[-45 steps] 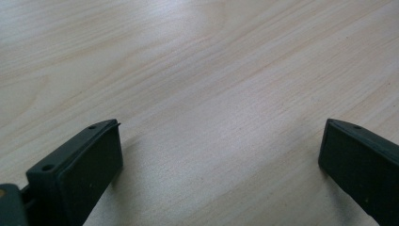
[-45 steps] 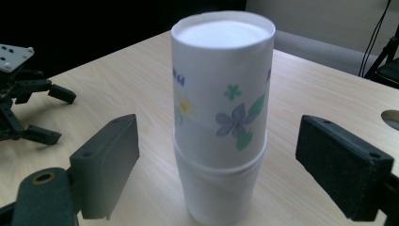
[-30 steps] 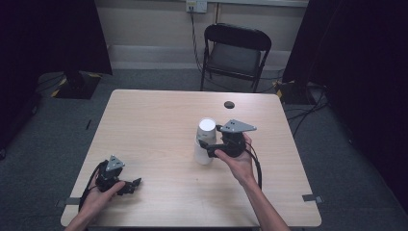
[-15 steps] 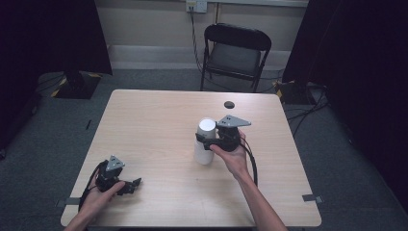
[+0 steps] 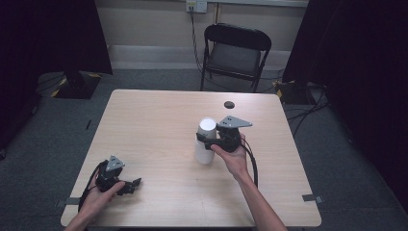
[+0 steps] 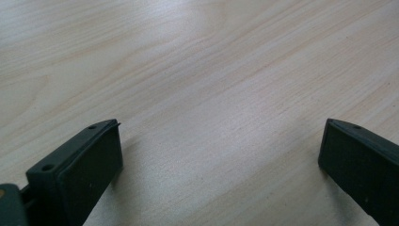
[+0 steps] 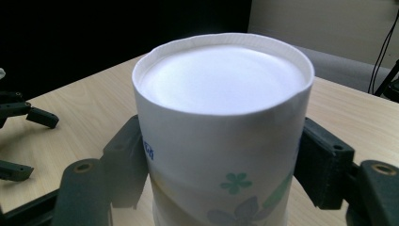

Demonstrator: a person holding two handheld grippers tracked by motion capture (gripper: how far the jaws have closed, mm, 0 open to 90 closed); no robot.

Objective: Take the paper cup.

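A white paper cup (image 5: 205, 144) with a blue flower print stands bottom-up near the middle of the table; up close in the right gripper view the cup (image 7: 221, 136) has a black jaw pressed to each side. My right gripper (image 5: 211, 142) is shut on it from the right, held by a hand. My left gripper (image 5: 135, 185) rests low at the table's front left, jaws wide apart. The left gripper (image 6: 219, 155) has bare wood between its jaws. The left gripper (image 7: 26, 143) also appears far off at the left of the right gripper view.
The light wooden table (image 5: 154, 120) carries a small black disc (image 5: 229, 104) near its far edge. A black folding chair (image 5: 235, 53) stands behind the table. Cables lie on the grey floor at the right (image 5: 308, 110).
The right hand and its gripper have shifted slightly left, closing in on the cup. The cup has barely moved. The left gripper has stayed still.
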